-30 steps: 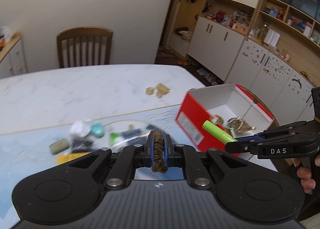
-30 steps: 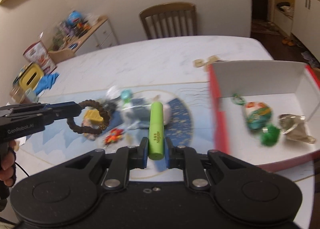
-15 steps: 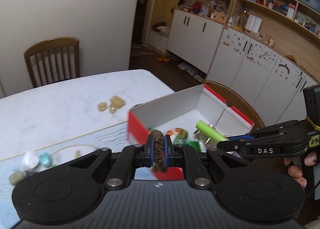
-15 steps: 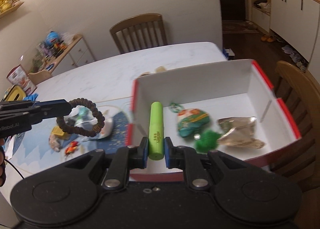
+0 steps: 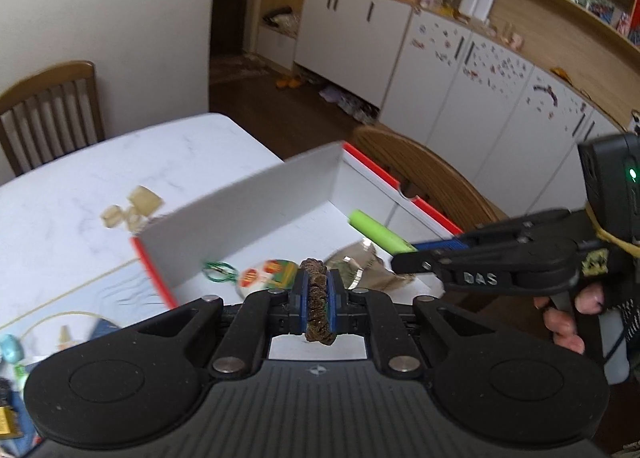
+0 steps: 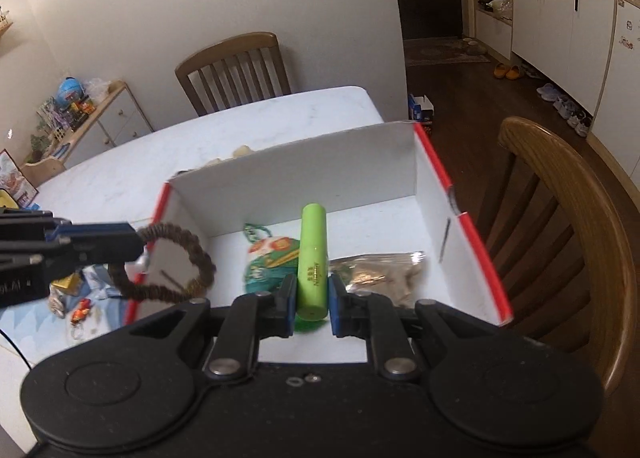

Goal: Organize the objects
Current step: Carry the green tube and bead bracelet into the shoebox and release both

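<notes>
Left gripper (image 5: 316, 290) with jaws clamped on a brown beaded bracelet (image 6: 168, 262), hovering over the red-and-white box (image 6: 424, 178) on the worktop (image 6: 248, 126). Right gripper (image 6: 313, 298) with jaws closed around a green tube (image 6: 313, 258), above the box interior.

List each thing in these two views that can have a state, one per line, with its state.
Left hand-held gripper: shut on the bracelet.
Right hand-held gripper: shut on the green tube.
Box: open, lidless, on the table.
Snack packet: lying in the box.
Clear bag: lying in the box.
</notes>
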A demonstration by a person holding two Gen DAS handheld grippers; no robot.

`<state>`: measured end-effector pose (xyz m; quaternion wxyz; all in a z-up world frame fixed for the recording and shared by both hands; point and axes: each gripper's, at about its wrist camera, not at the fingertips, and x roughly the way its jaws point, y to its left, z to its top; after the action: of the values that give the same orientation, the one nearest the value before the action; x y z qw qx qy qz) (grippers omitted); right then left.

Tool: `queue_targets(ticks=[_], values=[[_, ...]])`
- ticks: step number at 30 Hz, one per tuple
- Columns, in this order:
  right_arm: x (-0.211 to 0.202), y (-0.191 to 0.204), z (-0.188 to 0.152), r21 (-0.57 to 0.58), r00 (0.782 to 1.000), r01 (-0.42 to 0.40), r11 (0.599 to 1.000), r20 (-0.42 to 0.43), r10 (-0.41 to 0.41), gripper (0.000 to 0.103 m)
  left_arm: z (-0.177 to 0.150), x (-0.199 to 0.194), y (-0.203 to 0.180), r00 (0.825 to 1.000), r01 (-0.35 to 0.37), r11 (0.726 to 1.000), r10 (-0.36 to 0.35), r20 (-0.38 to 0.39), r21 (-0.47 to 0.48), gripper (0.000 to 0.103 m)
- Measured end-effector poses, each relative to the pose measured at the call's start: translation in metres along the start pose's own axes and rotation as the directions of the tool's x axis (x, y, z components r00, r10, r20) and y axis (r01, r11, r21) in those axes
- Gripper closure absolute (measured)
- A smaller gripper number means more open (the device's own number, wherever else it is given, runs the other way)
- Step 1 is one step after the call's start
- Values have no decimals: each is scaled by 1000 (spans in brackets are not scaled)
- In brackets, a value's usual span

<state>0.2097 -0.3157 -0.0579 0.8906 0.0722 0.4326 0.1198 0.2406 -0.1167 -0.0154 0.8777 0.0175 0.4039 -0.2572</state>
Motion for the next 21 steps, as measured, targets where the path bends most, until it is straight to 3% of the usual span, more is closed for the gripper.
queue_targets(ticks=[10,21], values=[[36,-27,22,-57,999,15,998,-41,-17,88,2,58,-23,988,64,998,-67,-137,-23,94],[79,-31,29,-136,994,20,990,-108,-35,88,-4,109,-22,972,-52,999,50,-228,-2,94]])
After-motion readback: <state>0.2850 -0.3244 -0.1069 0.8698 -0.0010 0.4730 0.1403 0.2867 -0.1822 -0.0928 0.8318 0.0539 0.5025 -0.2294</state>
